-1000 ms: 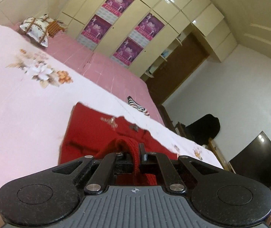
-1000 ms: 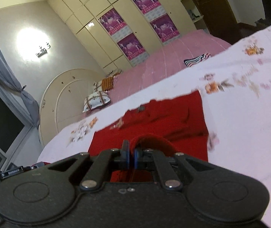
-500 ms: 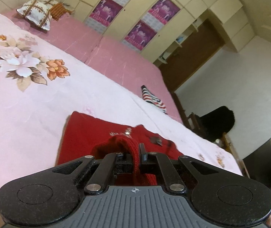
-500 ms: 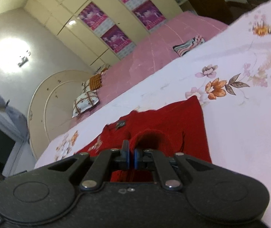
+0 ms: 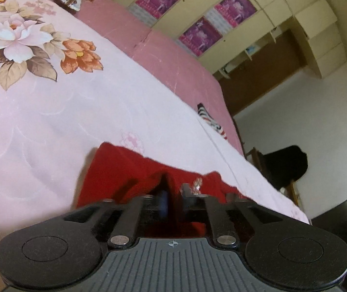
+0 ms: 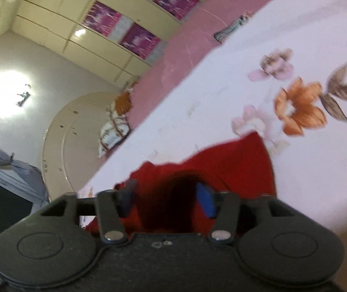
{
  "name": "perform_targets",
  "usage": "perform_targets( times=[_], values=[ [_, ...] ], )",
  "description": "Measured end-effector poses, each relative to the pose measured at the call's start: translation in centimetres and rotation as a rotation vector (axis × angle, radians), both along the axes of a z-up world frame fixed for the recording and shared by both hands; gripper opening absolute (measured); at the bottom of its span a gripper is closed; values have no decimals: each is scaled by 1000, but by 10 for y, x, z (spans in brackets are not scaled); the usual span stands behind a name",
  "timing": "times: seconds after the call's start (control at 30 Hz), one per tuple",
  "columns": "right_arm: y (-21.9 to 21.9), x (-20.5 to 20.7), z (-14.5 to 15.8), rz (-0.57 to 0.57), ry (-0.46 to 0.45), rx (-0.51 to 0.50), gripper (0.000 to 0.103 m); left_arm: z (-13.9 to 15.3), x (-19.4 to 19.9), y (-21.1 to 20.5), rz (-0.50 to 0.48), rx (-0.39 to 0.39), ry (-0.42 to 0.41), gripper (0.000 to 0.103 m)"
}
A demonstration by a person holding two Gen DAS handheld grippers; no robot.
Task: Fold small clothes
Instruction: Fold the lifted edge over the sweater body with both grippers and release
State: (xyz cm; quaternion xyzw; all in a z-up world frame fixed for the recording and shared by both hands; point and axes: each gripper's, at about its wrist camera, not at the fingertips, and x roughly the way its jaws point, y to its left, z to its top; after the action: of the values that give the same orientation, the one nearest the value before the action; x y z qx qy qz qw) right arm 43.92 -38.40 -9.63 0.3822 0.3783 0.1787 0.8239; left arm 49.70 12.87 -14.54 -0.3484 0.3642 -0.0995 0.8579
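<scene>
Bed [image 5: 51, 121]: covered by a pale pink floral sheet, with a plain pink section beyond it toward the wardrobe [image 5: 258, 31].

Red garment [image 5: 115, 170]: lies on the floral sheet directly in front of both grippers, doubled over on itself. Its far edge runs uneven, and a small metallic trim piece [image 5: 196, 183] shows near that edge. In the right wrist view the garment [image 6: 234, 165] spreads from under the fingers toward the orange flower print.

Right gripper [image 6: 166, 197]: jaws stand wide apart, blue pads clear of the cloth, nothing held. The view is blurred.

Left gripper [image 5: 173, 197]: jaws show a narrow gap with red cloth between them. Whether they pinch it cannot be told.

Striped item [image 5: 211, 121]: well apart, at the far edge of the sheet.

Assessment: the fold appears laid and the release under way. Recommend opening the left jaws fully before lifting, withdrawing both grippers straight back and low, then checking that the folded edges align.
</scene>
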Motion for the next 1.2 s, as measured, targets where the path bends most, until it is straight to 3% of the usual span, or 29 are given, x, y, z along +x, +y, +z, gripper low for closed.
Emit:
perform_targets(
  times=[0.1, 0.17, 0.27, 0.43, 0.47, 0.5, 0.53, 0.57, 0.6, 0.7, 0.8, 1.07, 1.2],
  values=[
    [1, 2, 3, 2, -20, -19, 59, 6, 2, -4, 3, 54, -43, 52],
    [-3, -3, 9, -11, -58, -32, 59, 13, 3, -9, -7, 129, -65, 58],
    [0, -2, 16, -2, -85, -163, 60, 22, 15, -27, -103, 348, -49, 58],
    [26, 7, 18, 82, -71, -435, 51, 22, 32, -55, -254, 599, -15, 55],
    [32, 8, 18, 102, -77, -473, 47, 22, 32, -60, -274, 643, -21, 48],
    [39, 8, 18, 120, -88, -501, 45, 23, 32, -66, -290, 672, -31, 32],
    [45, 8, 19, 141, -100, -536, 43, 24, 32, -68, -299, 665, -36, 21],
    [53, 7, 19, 172, -112, -576, 34, 26, 31, -71, -300, 660, -41, 10],
    [60, 6, 20, 209, -126, -606, 19, 27, 28, -75, -293, 692, -57, 6],
    [79, -3, 27, 247, -204, -751, 13, 30, 15, -83, -253, 738, -121, 5],
    [90, -16, 39, 204, -293, -850, 7, 36, -1, -76, -167, 691, -198, 5],
    [81, -14, 57, 111, -416, -819, 5, 54, -12, -65, -80, 640, -332, 5],
    [78, -1, 54, 68, -391, -815, 5, 41, 9, -64, -89, 671, -240, 5]
  ],
)
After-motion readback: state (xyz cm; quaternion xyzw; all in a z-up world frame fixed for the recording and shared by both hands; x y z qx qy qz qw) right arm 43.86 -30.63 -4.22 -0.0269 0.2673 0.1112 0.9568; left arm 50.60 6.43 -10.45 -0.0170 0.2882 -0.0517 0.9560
